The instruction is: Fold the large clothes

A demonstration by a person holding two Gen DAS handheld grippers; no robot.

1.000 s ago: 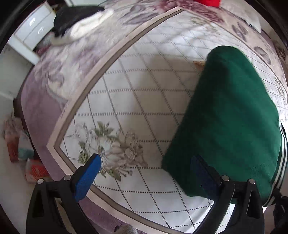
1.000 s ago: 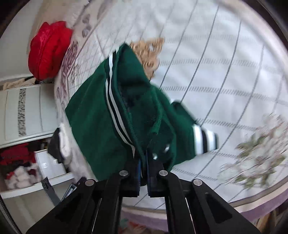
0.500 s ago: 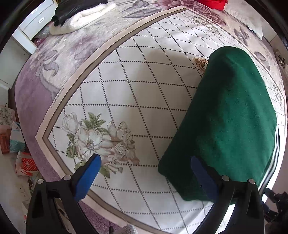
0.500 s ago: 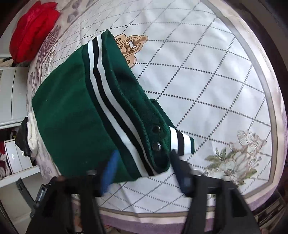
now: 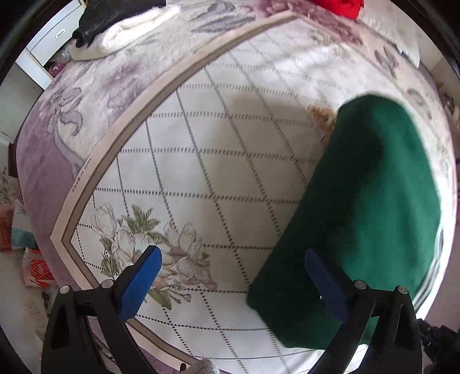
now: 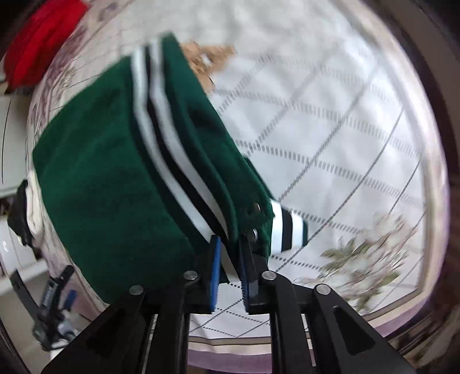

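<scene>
A folded dark green jacket (image 5: 371,207) with white and black striped trim lies on the bed; it also shows in the right wrist view (image 6: 115,178). My left gripper (image 5: 233,273) is open and empty, its right blue pad over the jacket's near corner. My right gripper (image 6: 230,256) is closed on the jacket's striped hem edge near the snap buttons (image 6: 255,206).
The bed cover (image 5: 201,161) has a diamond grid, a flower print and a purple border. Black and white folded clothes (image 5: 120,26) lie at the far left, a red item (image 5: 339,5) at the far edge. A white cabinet (image 5: 49,46) stands beyond.
My right gripper, open half a second ago, has closed on the jacket's striped hem. The left gripper stayed open and shifted slightly nearer the bed.
</scene>
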